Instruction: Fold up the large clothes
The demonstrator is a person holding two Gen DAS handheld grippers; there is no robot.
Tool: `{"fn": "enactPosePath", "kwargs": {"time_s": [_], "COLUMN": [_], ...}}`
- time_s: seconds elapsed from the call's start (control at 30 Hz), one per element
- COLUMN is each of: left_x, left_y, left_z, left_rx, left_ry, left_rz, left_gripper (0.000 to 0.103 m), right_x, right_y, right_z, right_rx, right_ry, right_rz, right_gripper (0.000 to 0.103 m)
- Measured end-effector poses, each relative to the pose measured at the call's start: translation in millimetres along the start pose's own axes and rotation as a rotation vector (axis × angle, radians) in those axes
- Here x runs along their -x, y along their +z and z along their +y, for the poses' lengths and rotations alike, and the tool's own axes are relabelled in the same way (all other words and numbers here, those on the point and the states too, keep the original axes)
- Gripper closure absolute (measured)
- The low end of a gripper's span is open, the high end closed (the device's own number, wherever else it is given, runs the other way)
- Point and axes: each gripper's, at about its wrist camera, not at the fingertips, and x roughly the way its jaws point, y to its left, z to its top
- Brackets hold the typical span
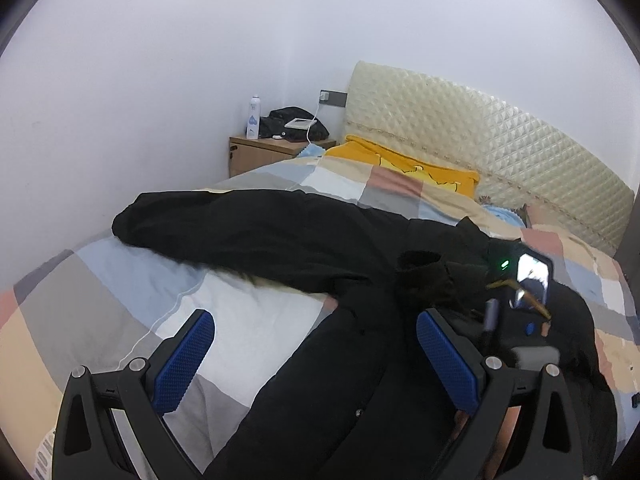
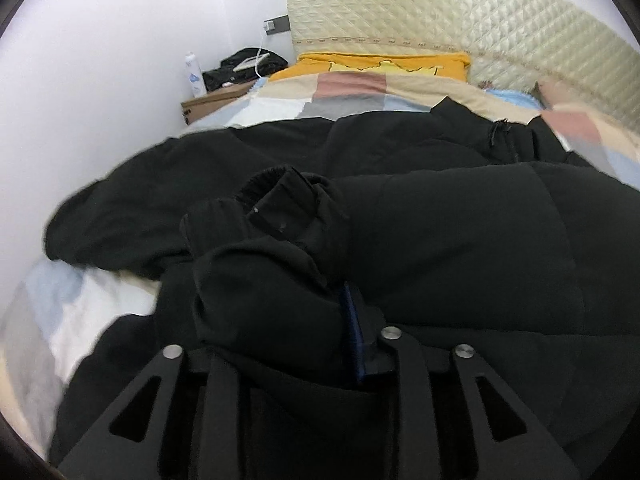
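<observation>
A large black padded jacket point(image 1: 280, 236) lies spread across the patchwork quilt point(image 1: 120, 280) of the bed, filling most of what lies ahead of both grippers. In the left wrist view one sleeve point(image 1: 224, 220) stretches away ahead and to the left of the left gripper point(image 1: 316, 356), while the body of the coat runs under its right finger and off to the right.

The left gripper hangs with its blue pads point(image 1: 184, 364) spread wide and nothing between them, quilt under the left pad and black fabric under the right. The right gripper point(image 2: 280, 340) is pressed together on a bunched sleeve end point(image 2: 272, 248); the ribbed cuff pokes up just ahead of its fingers, and only a sliver of one blue pad point(image 2: 354, 332) shows beside the cloth.

The coat looks puffy and soft, likely bulky rather than heavy, with a smooth shell that may slip under a shallow pinch (a fat fold of padding tends to spring back open). A deep bite on a seam, cuff or hem should hold better than a grab at the quilted middle. For the free left gripper, the far sleeve's cuff ahead and to its left, or the edge of the body directly beneath it, seem the sensible holds. The padding will probably resist a crisp crease, so each fold may need pressing flat.
</observation>
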Motion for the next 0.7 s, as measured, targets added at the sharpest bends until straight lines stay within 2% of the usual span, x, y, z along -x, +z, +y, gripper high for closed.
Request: {"fn": "enactPosePath", "kwargs": {"time_s": [0.07, 0.13, 0.17, 0.33, 0.43, 0.6, 0.7], "left_x": [0.0, 0.1, 0.9, 6.8, 5.8, 5.0, 4.1], "left_y": [-0.9, -0.9, -1.1, -2.1, 0.7, 2.3, 2.1], "left_z": [-1.1, -2.3, -3.1, -8.9, -8.8, -11.0, -14.1], "left_rx": [-0.009, -0.011, -0.014, -0.048, -0.033, -0.033, -0.067], "left_ry": [-0.003, -0.007, -0.017, -0.034, -0.057, -0.054, -0.046], "left_rz": [0.004, 0.006, 0.004, -0.011, 0.001, 0.006, 0.031], "left_gripper": [0.001, 0.001, 0.001, 0.001, 0.001, 0.001, 0.001], "right_x": [7.5, 21.3, 27.2, 66.5, 94.5, 138.3, 169.9], "right_y": [-2.8, -4.9, -6.8, 2.3, 8.8, 16.4, 19.3], "right_z": [1.1, 4.7, 7.5, -0.6, -10.2, -32.3, -45.4], "right_rx": [0.002, 0.02, 0.024, -0.008, 0.015, 0.048, 0.044], "right_ry": [0.046, 0.086, 0.096, 0.106, 0.058, -0.024, -0.061], "right_rz": [0.007, -0.006, -0.015, -0.071, -0.122, -0.186, -0.226], "right_gripper": [0.055, 0.027, 0.022, 0.022, 0.022, 0.022, 0.022]}}
